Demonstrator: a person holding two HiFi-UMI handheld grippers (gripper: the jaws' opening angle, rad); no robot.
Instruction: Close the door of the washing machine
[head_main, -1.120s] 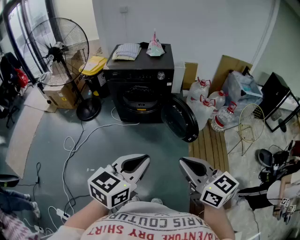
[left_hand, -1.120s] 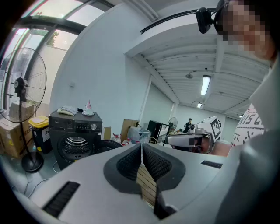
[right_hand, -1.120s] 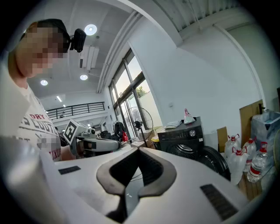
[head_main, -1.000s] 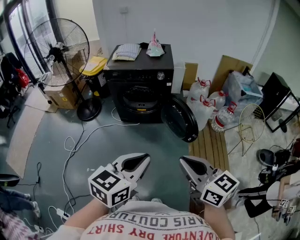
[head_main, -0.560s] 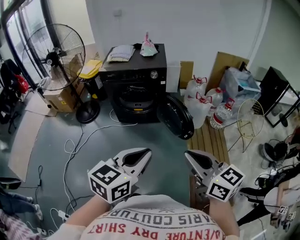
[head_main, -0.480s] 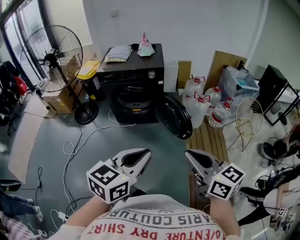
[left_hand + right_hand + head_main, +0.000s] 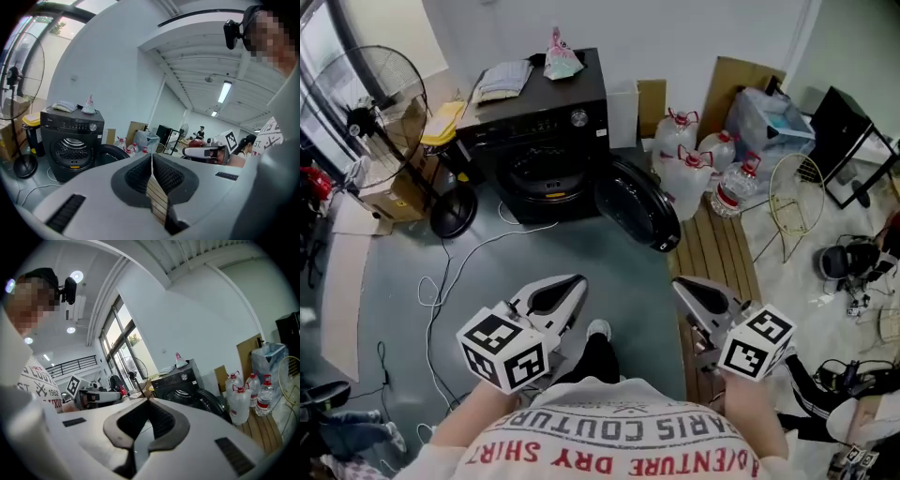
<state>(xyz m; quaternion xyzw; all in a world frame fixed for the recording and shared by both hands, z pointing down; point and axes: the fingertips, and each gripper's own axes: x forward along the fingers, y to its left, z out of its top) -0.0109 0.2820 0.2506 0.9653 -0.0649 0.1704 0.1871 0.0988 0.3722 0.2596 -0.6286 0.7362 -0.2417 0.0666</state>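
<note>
Flanking open door (image 7: 636,203): water jugs (image 7: 684,159), floor cables (image 7: 448,274); left tool (image 7: 578,279), right tool (image 7: 677,282) closed.

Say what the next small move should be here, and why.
Probably step closer and reach the right gripper toward the door. The door stands swung open beside the washer, on that gripper's side; that gripper and the left gripper are shut, empty and well short of it.

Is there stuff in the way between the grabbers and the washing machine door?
Nothing visible. Only bare floor lies between the right gripper and the open door; a white cable lies off to the left.
</note>
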